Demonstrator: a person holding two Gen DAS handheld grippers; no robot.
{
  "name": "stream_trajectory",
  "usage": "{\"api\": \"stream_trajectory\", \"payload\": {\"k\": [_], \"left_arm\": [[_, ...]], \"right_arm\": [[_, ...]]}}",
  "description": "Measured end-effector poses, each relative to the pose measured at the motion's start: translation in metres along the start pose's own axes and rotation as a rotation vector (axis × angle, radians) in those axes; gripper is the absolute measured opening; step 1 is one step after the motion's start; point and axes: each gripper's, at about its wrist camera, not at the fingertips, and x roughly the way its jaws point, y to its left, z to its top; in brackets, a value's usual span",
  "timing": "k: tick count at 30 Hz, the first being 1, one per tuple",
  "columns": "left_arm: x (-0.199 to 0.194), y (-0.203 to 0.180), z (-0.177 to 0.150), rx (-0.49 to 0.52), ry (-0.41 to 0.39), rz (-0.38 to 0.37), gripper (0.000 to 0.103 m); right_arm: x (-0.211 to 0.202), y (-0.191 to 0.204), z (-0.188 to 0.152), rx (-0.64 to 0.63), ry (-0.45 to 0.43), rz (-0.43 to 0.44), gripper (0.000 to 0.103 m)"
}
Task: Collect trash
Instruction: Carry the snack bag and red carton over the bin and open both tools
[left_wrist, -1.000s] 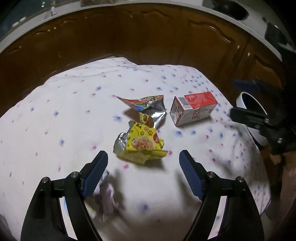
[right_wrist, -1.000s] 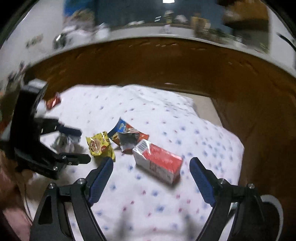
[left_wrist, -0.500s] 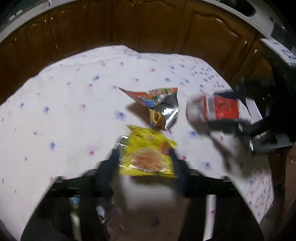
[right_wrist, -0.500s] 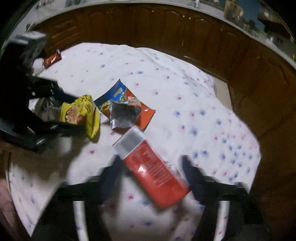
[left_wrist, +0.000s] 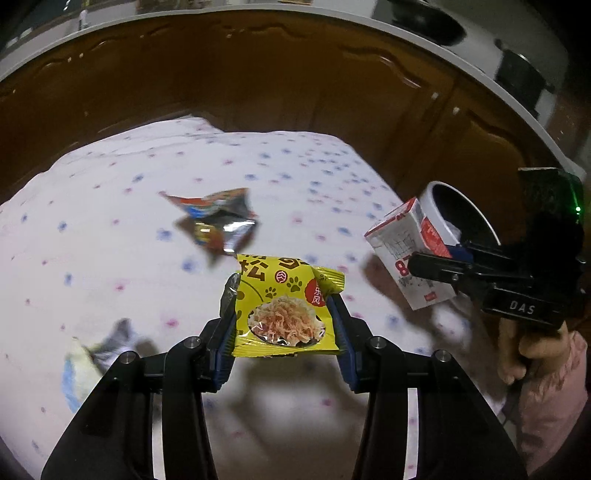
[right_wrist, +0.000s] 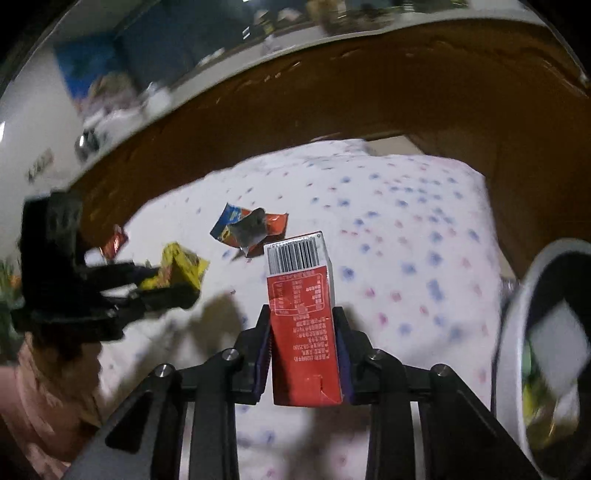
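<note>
My left gripper is shut on a yellow snack packet and holds it above the dotted white tablecloth. My right gripper is shut on a red and white carton, lifted off the cloth. The carton also shows in the left wrist view, next to a white bin. In the right wrist view the bin is at the right edge with trash inside. The left gripper with the yellow packet shows at the left.
A torn red, blue and silver wrapper lies mid-cloth. A crumpled pale wrapper lies near the left gripper. A small red wrapper lies at the far left. Brown wooden cabinets ring the table.
Both grippers went from open above the cloth to shut on their items. The left lifted the yellow packet; the right lifted the carton and swung it toward the bin.
</note>
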Motion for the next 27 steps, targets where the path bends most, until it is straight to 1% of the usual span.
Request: {"api": "stream_trajectory", "payload": {"k": [3, 4, 9, 11, 13, 16, 23, 27], "left_arm": [[0.002, -0.021, -0.002, 0.024, 0.006, -0.014, 0.044], [0.003, -0.03, -0.003, 0.036, 0.007, -0.014, 0.044], [0.008, -0.068, -0.004, 0.094, 0.015, -0.038, 0.044], [0.011, -0.085, -0.002, 0.124, 0.014, -0.044, 0.044], [0.012, -0.098, -0.001, 0.147, 0.011, -0.043, 0.044], [0.014, -0.116, 0.002, 0.174, 0.01, -0.056, 0.044], [0.022, -0.158, 0.018, 0.237, -0.005, -0.056, 0.044], [0.026, -0.179, 0.028, 0.265, -0.02, -0.058, 0.044]], "right_arm": [[-0.022, -0.008, -0.012, 0.09, -0.06, -0.005, 0.03], [-0.031, -0.011, -0.018, 0.119, -0.082, -0.019, 0.03], [-0.06, -0.029, -0.038, 0.223, -0.144, -0.043, 0.03], [-0.07, -0.033, -0.044, 0.239, -0.16, -0.056, 0.03], [-0.08, -0.037, -0.049, 0.253, -0.181, -0.093, 0.03], [-0.094, -0.045, -0.055, 0.282, -0.213, -0.106, 0.03], [-0.132, -0.068, -0.057, 0.334, -0.305, -0.191, 0.03], [-0.144, -0.081, -0.057, 0.351, -0.33, -0.229, 0.03]]}}
